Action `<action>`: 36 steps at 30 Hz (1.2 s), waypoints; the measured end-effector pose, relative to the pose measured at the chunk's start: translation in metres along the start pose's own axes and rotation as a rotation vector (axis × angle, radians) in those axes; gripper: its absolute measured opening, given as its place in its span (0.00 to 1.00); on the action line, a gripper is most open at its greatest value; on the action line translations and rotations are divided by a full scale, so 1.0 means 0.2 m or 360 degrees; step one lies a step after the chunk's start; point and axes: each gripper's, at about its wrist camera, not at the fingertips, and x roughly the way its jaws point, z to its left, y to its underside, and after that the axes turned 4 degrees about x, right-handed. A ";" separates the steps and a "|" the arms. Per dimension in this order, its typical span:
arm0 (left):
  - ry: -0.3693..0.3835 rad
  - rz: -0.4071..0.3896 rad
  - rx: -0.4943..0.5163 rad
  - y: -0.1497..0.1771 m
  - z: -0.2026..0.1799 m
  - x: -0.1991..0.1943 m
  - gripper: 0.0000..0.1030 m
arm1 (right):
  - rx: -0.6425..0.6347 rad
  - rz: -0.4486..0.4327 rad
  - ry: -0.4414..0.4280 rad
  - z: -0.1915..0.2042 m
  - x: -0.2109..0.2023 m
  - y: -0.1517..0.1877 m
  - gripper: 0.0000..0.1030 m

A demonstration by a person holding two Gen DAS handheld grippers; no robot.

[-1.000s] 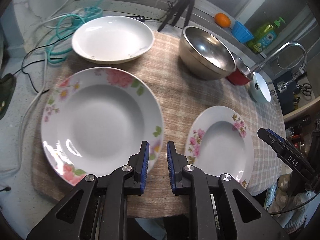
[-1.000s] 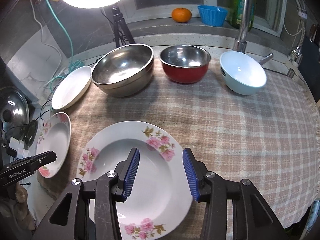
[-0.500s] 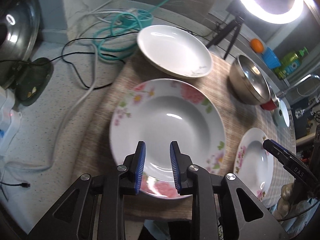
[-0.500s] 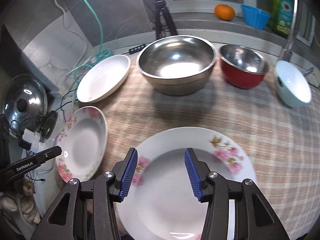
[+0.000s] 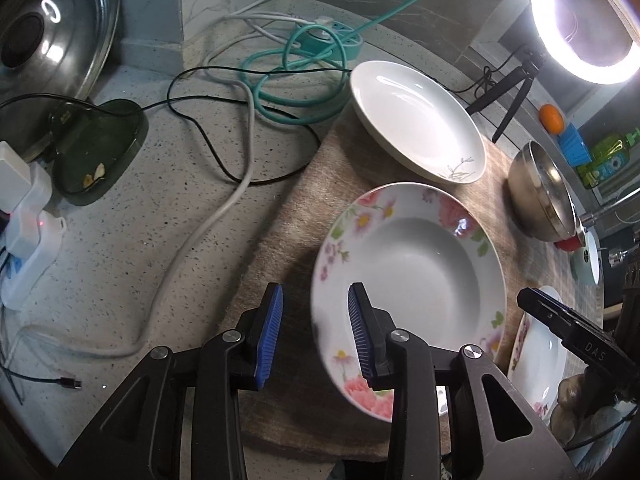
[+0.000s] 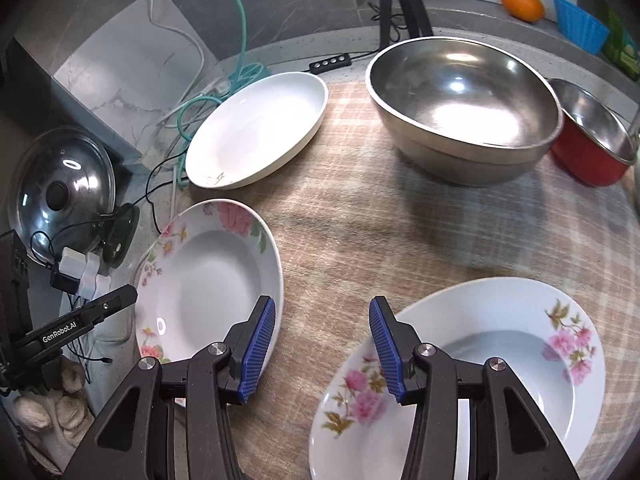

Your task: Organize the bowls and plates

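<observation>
Both tools have swung leftward; left tool (image 5: 314, 330), opening, straddles the large floral plate's (image 5: 408, 276) rim, right tool (image 6: 322, 350) apart, empty.

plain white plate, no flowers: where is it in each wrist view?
Left wrist: plain white plate sits upper centre-right, beyond the large floral plate.
Right wrist: plain white plate sits upper left, beside the big steel bowl.
Shared landmark: the teal cable, coiled just behind it in both views.

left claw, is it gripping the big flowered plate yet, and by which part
Nothing is held yet. The left claw is opening, straddling the near-left rim of the big flowered plate, pads not pressing. The right claw is open and empty too.
</observation>
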 end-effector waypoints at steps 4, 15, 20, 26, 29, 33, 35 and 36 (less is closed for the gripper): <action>-0.0004 0.0011 -0.0002 -0.01 0.01 0.02 0.31 | 0.0000 0.0036 -0.0008 0.02 0.06 -0.02 0.44; 0.0010 0.0039 -0.0009 -0.02 0.02 0.07 0.31 | 0.0034 0.0110 -0.0034 0.02 0.16 -0.04 0.44; 0.0025 0.0055 -0.0011 -0.02 0.02 0.08 0.31 | 0.0029 0.0133 -0.0049 0.03 0.19 -0.03 0.43; 0.0058 0.0064 -0.0027 -0.01 0.02 0.10 0.25 | 0.0030 0.0141 -0.0072 0.05 0.20 -0.04 0.37; 0.0072 0.0067 -0.0025 -0.01 0.01 0.10 0.22 | 0.0022 0.0145 -0.0088 0.06 0.21 -0.04 0.33; 0.0087 0.0067 -0.0022 -0.02 0.00 0.10 0.18 | 0.0043 0.0161 -0.0119 0.06 0.22 -0.05 0.30; 0.0092 0.0068 -0.0019 -0.02 -0.01 0.10 0.14 | 0.0045 0.0165 -0.0134 0.07 0.22 -0.05 0.25; 0.0090 0.0069 -0.0017 -0.02 -0.01 0.10 0.14 | 0.0039 0.0166 -0.0139 0.07 0.22 -0.05 0.24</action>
